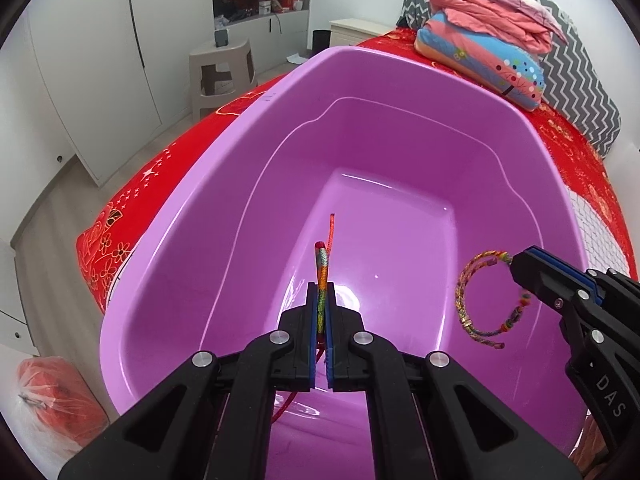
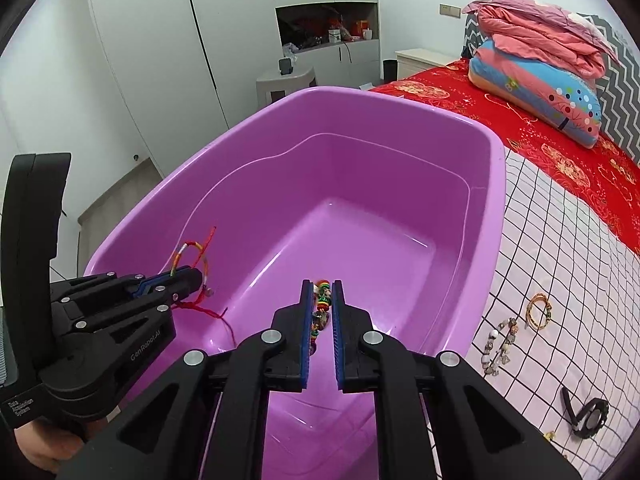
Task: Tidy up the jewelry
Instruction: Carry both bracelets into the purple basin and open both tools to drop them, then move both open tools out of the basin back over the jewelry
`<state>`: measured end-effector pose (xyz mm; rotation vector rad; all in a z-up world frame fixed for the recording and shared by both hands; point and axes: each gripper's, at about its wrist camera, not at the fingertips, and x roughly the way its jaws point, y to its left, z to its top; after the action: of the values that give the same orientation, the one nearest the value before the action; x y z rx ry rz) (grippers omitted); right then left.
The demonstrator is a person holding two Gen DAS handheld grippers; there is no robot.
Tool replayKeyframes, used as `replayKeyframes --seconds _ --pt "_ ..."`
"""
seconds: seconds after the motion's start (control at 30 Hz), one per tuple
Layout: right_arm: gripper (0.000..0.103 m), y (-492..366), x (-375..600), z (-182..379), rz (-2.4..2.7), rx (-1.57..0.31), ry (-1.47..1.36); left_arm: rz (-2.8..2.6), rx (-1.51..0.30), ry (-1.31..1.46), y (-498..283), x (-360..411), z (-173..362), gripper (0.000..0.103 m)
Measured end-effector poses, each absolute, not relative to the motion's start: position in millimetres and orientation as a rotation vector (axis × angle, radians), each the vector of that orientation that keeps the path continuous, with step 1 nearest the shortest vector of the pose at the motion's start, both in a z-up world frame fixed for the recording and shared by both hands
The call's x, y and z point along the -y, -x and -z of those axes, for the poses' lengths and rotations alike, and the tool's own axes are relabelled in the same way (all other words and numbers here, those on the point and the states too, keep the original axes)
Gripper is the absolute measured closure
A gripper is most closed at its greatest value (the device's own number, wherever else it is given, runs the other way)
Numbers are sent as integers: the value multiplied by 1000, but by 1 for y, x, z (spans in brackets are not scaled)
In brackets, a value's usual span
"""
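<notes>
Two bracelets are being held over the purple tub (image 1: 224, 184), one per gripper. On the left, the left gripper (image 1: 320, 304) is clenched on a rainbow-cord bracelet with red string (image 1: 322, 272), which is dangled above the tub's floor near its left wall. Further right, the right gripper (image 2: 322, 300) is clamped on a beaded braided bracelet (image 1: 476, 300), near the right wall. More jewelry (image 2: 538, 312) can be seen on the checked sheet (image 2: 560, 240) past the tub's right edge.

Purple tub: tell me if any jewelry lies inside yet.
None yet: the purple tub floor shows bare; both bracelets hang clamped above it in the left gripper and right gripper.
</notes>
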<state>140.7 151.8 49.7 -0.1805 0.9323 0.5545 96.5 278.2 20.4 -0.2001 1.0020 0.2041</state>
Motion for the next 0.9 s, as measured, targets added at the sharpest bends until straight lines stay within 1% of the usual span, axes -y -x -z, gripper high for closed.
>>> replayKeyframes --seconds 0.03,0.07,0.1,0.17,0.2,0.23,0.27,0.33,0.47,0.53,0.7,0.9 --pt "85 -139 -151 -51 -549 -930 186 -212 -1002 193 -96 -278 -21 96" --pt "80 -139 -151 -52 -544 -924 189 -221 -1003 185 -96 -278 -22 83" --pt "71 -137 -150 -53 -541 -917 189 -229 -1002 176 -95 -278 -24 71" --pt "70 -134 -148 -56 -534 -898 190 -248 -964 146 -90 -275 -33 24" --pt "70 -133 -147 -58 -529 -889 194 -266 -947 141 -88 -275 -36 17" --pt "70 -132 -146 -60 -526 -882 196 -282 -926 139 -84 -275 -40 13" --pt "70 -131 -144 -61 -521 -875 196 -291 -917 135 -83 -275 -43 13" --pt "66 -130 -140 -64 -515 -869 190 -296 -926 137 -82 -277 -44 13" --pt "65 -128 -133 -66 -511 -865 179 -297 -937 150 -80 -278 -43 13" --pt "63 -126 -130 -67 -510 -865 174 -296 -939 150 -78 -277 -44 13" --pt "63 -123 -123 -69 -508 -860 157 -292 -937 146 -75 -270 -46 13" --pt "58 -115 -112 -71 -511 -852 133 -290 -922 144 -66 -265 -52 12"
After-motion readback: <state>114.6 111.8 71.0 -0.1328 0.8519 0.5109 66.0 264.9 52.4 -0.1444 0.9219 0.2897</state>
